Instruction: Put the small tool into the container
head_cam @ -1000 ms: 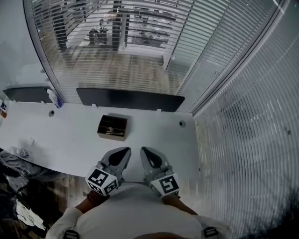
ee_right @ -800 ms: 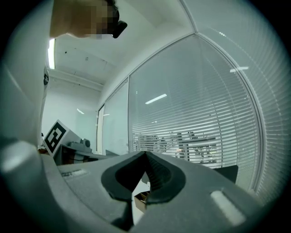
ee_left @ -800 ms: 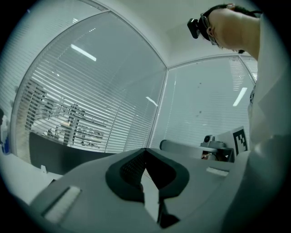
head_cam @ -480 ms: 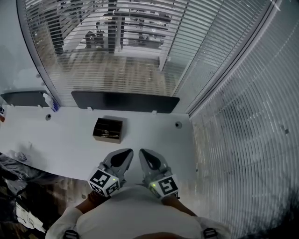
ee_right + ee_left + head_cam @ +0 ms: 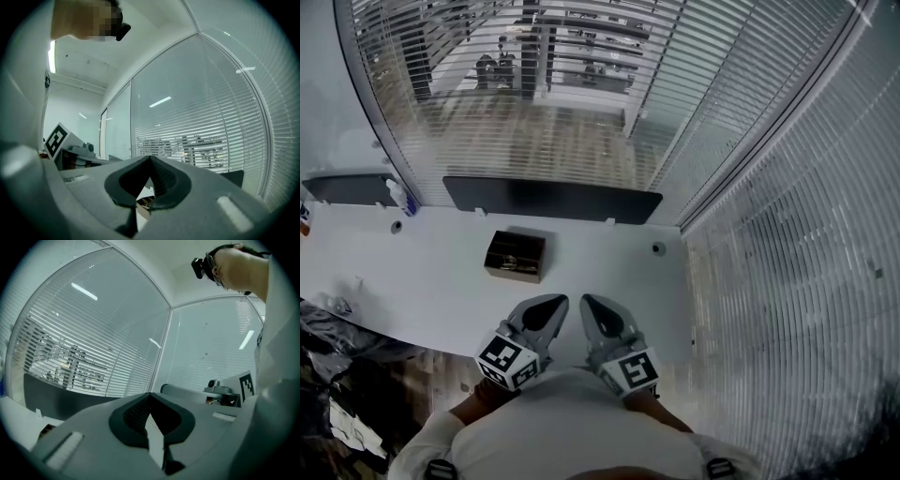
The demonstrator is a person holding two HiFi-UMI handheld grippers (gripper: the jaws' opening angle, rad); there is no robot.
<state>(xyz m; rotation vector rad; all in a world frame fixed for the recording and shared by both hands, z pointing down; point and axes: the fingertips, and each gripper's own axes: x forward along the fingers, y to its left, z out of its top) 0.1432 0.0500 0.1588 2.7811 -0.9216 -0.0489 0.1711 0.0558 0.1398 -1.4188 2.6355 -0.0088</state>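
At the near edge of the white worktop (image 5: 441, 281), close against my body, I hold both tongs side by side, pointing away from me. The left tongs (image 5: 555, 303) and the right tongs (image 5: 589, 302) sit just beside each other, tips nearly touching, each with its marker cube at the rear, the left cube (image 5: 506, 361) and the right cube (image 5: 630, 369).

In the left gripper view the left tongs (image 5: 150, 395) are closed, the dark pads meeting at the tip with nothing held between them; only a pale sliver of worktop shows through the narrow gap lower down. In the right gripper view the right tongs (image 5: 150, 159) are closed the same way, tip to tip and empty.

The container (image 5: 515, 255), a dark brown open-topped box, stands on the worktop ahead of me and a little to the left, well apart from both tongs. Something pale glints inside it, too small to make out. I cannot pick out the small tool in any view.

Behind the container a long black panel (image 5: 551, 199) runs along the back edge of the worktop. A small round fitting (image 5: 658, 248) sits near the right corner. Glass walls with slatted blinds (image 5: 787, 244) close in the far side and the right.
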